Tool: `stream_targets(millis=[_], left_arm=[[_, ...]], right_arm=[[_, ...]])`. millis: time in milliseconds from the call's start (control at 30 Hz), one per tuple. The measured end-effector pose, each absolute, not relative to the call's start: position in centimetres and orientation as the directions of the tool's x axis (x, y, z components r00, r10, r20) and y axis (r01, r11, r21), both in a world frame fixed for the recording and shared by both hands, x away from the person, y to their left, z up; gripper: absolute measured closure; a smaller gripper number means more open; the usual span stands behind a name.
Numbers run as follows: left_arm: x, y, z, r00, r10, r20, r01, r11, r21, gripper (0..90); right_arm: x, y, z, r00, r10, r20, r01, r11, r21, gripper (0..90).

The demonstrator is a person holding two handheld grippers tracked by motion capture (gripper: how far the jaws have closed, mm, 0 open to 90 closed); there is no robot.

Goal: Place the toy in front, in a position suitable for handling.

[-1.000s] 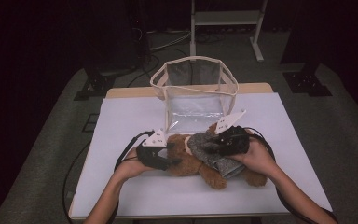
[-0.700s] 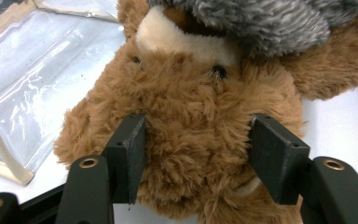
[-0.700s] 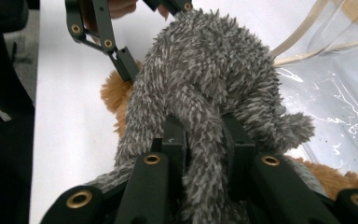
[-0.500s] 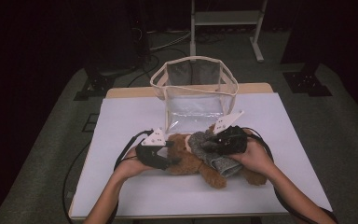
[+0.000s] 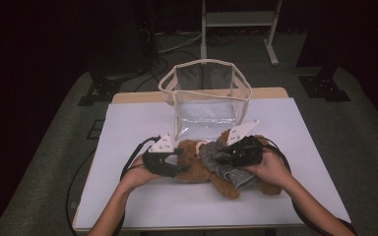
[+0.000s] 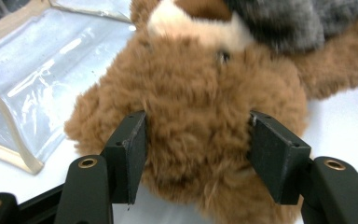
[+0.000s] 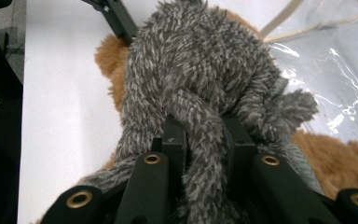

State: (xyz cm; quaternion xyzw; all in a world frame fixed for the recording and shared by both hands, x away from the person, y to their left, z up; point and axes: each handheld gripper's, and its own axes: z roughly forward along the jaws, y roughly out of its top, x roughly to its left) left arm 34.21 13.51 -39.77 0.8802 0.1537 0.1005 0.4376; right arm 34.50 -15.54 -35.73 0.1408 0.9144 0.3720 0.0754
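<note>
We've got the brown plush teddy bear (image 5: 197, 164) lying on the white table top (image 5: 128, 196), just in front of the clear plastic bag with cream trim (image 5: 204, 98), w/ a grey fuzzy knit garment (image 5: 221, 160) around its body. Looks like we're working that garment on or off the bear; can't tell which.

Left gripper (image 6: 198, 154): jaws sit on both sides of the bear's head, pads pressed into the fur, and they've just been closing a bit. Fur is bulging between them, so the bear is in the grip.

Right gripper (image 7: 204, 140): jaws nearly together, pinching a fold of the grey garment.

To do this well, we reckon:
- Keep the left grip steady as the anchor; squeeze enough to stop the head slipping, no more.
- Pull the fold along the bear's body, not up, else the whole toy lifts.
- The right pinch is a thin fold, so go slow; fuzzy knit may slide out.
- Stay clear of the bag edge, which is near the bear.
</note>
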Motion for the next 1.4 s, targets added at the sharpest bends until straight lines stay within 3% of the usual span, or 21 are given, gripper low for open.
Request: stream_targets(millis=[433,767,1000,1267,1400], left_arm=[[33.3,12.9,-40.7,0.938,0.343,0.054,0.160,-0.563,0.810,43.1],[32.4,12.8,-40.8,0.944,0.319,0.080,0.129,-0.583,0.802,42.5],[32.8,13.0,-40.3,0.943,0.325,0.077,0.131,-0.572,0.810,36.4],[33.0,13.7,-39.3,0.936,0.342,0.085,0.121,-0.540,0.833,37.4],[33.5,13.1,-39.0,0.942,0.328,0.077,0.122,-0.544,0.830,38.6]], right_arm=[[37.9,-10.0,-32.2,-0.971,0.240,-0.018,0.165,0.718,0.676,74.1],[41.0,-5.1,-34.3,-0.975,0.217,0.053,0.204,0.765,0.611,74.0],[41.0,-7.9,-33.6,-0.964,0.257,0.073,0.240,0.718,0.653,74.2],[37.9,-13.5,-32.3,-0.960,0.274,0.053,0.234,0.685,0.690,74.2],[36.3,-14.2,-32.6,-0.963,0.260,0.071,0.232,0.666,0.709,74.2]])
